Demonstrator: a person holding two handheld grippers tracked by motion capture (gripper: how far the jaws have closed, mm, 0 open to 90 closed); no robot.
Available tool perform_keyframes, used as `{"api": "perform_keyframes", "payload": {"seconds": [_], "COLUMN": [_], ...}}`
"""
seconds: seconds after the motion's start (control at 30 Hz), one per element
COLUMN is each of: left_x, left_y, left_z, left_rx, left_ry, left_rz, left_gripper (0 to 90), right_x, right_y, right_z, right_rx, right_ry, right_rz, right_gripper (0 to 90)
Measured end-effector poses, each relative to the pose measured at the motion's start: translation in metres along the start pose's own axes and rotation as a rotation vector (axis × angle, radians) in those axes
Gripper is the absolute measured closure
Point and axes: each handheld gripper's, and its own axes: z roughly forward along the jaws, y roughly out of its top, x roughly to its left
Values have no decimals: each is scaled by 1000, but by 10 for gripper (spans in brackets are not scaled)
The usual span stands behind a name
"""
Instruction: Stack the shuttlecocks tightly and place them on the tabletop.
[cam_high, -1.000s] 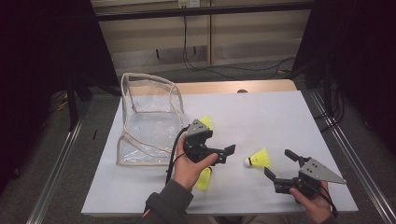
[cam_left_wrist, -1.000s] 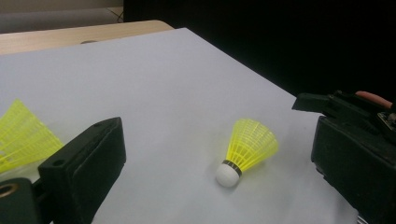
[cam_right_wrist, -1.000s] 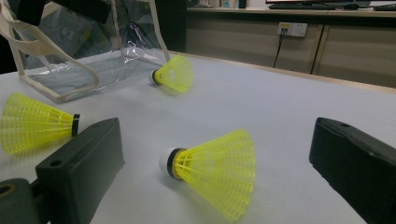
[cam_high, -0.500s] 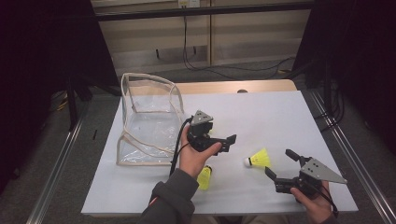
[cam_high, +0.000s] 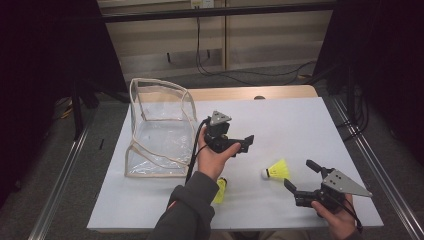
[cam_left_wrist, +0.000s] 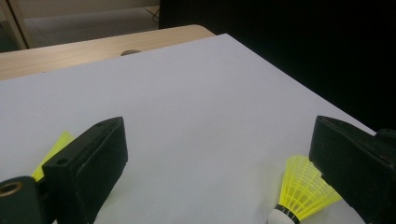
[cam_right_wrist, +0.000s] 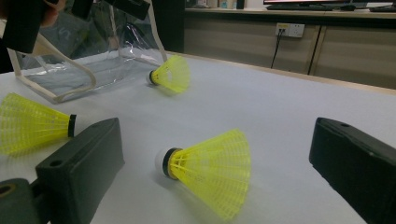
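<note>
High view: a clear plastic pouch with cream piping (cam_high: 159, 134) stands open on the left of the white-covered table (cam_high: 300, 120), and I can make out nothing yellow inside it. The left tongs (cam_high: 241, 145) hover above the table just right of the pouch, jaws spread and empty. One yellow plastic shuttlecock with a white cork (cam_high: 276, 170) lies on the table between the two hands; a second yellow shuttlecock (cam_high: 220, 190) lies beside the left forearm, partly hidden by the sleeve. The right tongs (cam_high: 298, 180) sit near the front right edge, spread, pointing at the first shuttlecock without touching it.

Left gripper view: both black jaws stand wide apart with bare table between them; a shuttlecock shows close to each jaw, neither one pinched.

Right gripper view: the jaws are spread around the nearest shuttlecock, which lies on its side, untouched. A third yellow shuttlecock (cam_right_wrist: 171, 73) lies just in front of the pouch.

Judging by this, the packing has hardly begun: all three shuttlecocks seem to be outside the pouch, each yet to be picked up and dropped in.
</note>
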Motion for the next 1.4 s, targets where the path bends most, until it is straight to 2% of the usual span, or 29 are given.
{"api": "perform_keyframes", "payload": {"seconds": [0.13,0.4,0.57,0.73,0.83,0.87,1.0,1.07,1.1,1.23,1.4], "left_x": [3,10,13,15,16,17,19,20,20,20,26], "left_y": [2,4,6,12,14,15,18,20,20,23,24], "left_z": [4,11,14,18,22,23,25,25,26,29,35], "left_rx": [9,14,20,2,10,16,10,0,6,2,26], "left_ry": [22,57,71,92,106,108,110,128,126,138,169], "left_rz": [17,5,11,10,8,19,6,-5,6,10,10], "left_gripper": [47,50,54,56,57,57,59,60,60,64,64], "right_x": [0,0,-2,-1,-1,-1,-2,-3,-3,-2,-2], "right_y": [0,0,0,0,0,0,0,0,0,0,0], "right_z": [0,0,0,0,0,0,0,0,0,0,0], "right_rx": [1,0,0,2,1,1,-1,1,0,3,1], "right_ry": [0,-2,-5,-2,-1,-2,-4,-5,-4,-2,-2], "right_rz": [0,-5,-2,-1,-3,-4,-1,-1,-2,2,2], "right_gripper": [23,23,23,23,23,23,23,23,23,23,23]}}
